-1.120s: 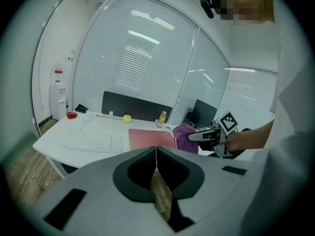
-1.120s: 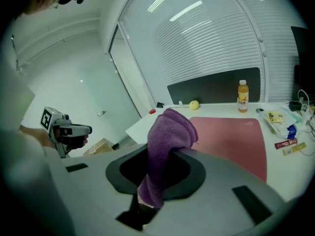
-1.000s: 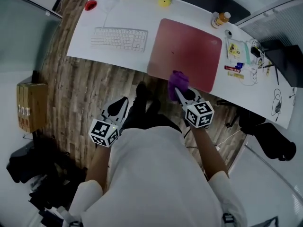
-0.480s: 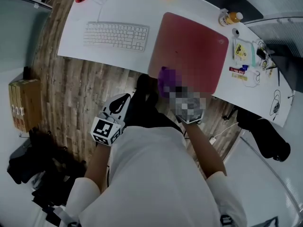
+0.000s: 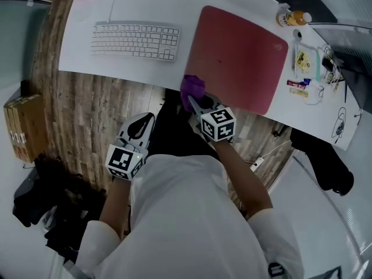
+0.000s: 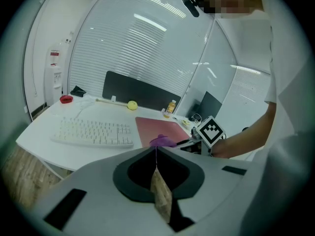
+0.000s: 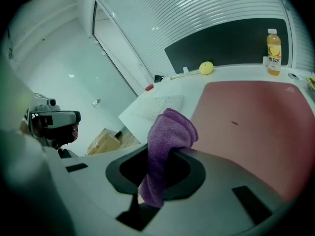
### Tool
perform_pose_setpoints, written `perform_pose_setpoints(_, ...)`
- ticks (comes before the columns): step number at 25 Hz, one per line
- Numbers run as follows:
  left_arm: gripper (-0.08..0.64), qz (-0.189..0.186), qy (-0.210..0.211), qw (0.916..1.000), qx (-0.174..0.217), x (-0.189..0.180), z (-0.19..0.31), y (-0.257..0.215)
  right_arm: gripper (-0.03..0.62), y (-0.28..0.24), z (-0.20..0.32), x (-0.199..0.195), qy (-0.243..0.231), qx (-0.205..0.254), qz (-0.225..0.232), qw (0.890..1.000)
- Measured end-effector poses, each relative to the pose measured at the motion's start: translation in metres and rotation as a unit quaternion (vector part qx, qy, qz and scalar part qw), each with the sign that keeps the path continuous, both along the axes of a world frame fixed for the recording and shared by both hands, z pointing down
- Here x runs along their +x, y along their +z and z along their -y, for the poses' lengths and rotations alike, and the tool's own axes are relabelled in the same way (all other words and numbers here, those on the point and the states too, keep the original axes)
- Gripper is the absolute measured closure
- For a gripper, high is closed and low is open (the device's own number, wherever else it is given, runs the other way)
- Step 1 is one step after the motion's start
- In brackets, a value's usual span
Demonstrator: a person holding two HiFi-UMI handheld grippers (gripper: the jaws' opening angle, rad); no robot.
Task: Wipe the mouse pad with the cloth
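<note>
My right tool (image 5: 196,102) is clamped on the purple cloth (image 5: 191,88), and a folded wad sticks out past the jaws. The cloth is over the near left corner of the red mouse pad (image 5: 241,54), at the near edge of the white tabletop (image 5: 174,4). I can't tell if it touches. My left tool (image 5: 149,123) has its jaws pressed together with nothing in them. It is off the tabletop's near side, over the wood floor (image 5: 99,106). The keyboard (image 5: 135,39) is left of the pad, and an orange bottle (image 5: 292,18) is by its far right corner.
</note>
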State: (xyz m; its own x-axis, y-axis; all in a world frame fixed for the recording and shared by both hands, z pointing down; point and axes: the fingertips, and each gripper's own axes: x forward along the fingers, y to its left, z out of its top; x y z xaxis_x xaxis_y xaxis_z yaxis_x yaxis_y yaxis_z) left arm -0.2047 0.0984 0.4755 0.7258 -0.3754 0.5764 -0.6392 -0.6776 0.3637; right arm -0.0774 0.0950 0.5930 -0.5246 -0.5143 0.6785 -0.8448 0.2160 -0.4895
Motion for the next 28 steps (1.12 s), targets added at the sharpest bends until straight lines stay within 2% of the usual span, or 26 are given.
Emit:
perform_pose_setpoints(10,0.538,0.011,0.013,0.9997,-0.019,0.004,0.019,0.016,0.508,0.054,0.016,-0.011,-0.004,-0.033,-0.013,0.999)
perform_pose_setpoints(28,0.538,0.011,0.093,0.995,-0.036,0.071,0.007,0.033,0.509,0.075,-0.013,0.068,0.045,-0.036,-0.061,0.996)
